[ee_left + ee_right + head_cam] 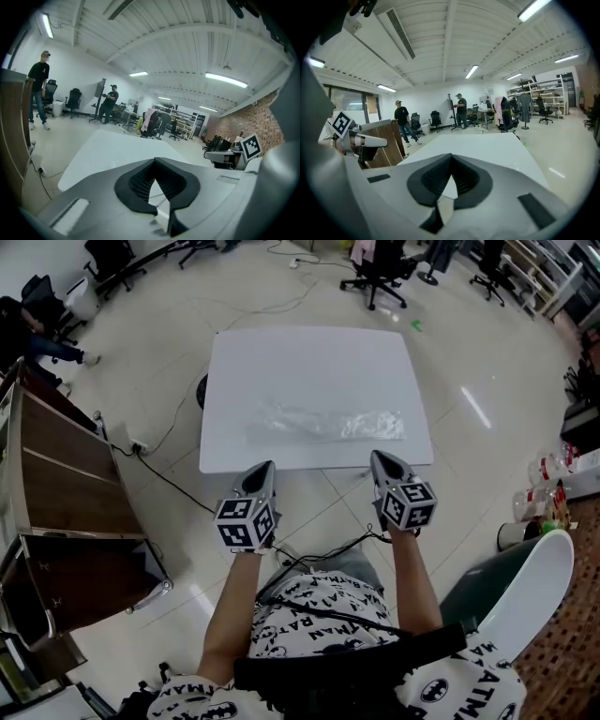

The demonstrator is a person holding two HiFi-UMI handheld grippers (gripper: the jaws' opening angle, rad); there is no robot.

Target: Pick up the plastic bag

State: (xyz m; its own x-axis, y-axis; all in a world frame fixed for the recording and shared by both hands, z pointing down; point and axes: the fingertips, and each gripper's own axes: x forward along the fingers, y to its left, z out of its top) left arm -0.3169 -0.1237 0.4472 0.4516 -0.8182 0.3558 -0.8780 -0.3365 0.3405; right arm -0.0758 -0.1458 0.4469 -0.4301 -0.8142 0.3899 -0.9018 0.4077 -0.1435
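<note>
The clear plastic bag (328, 424), crumpled and long, lies flat on the white rectangular table (281, 362). It sits in the half of the tabletop nearer the person, running left to right, with its right end close to the right edge. Nothing touches it.

The left gripper (269, 468) is held in the air just short of the table's near edge, left of centre, its tips aimed toward the table. In the left gripper view the left gripper (154, 160) has its two jaws clenched, tips meeting, with nothing between them; only a small triangular gap remains behind the tips. Its cube with square markers (246, 523) faces the head camera.

The right gripper (377, 457) is held level with the left, also at the near edge, right of centre. In the right gripper view the right gripper (451, 155) shows the same condition: jaws pressed together, tips meeting, no object caught. Both grippers are well apart from the bag and from each other.

A dark wooden cabinet (56, 456) stands to the left of the table, and a black cable (169, 479) runs across the pale floor beside it. Black office chairs (380, 273) stand beyond the table's far side. Bottles (548, 470) are grouped at the right margin.
</note>
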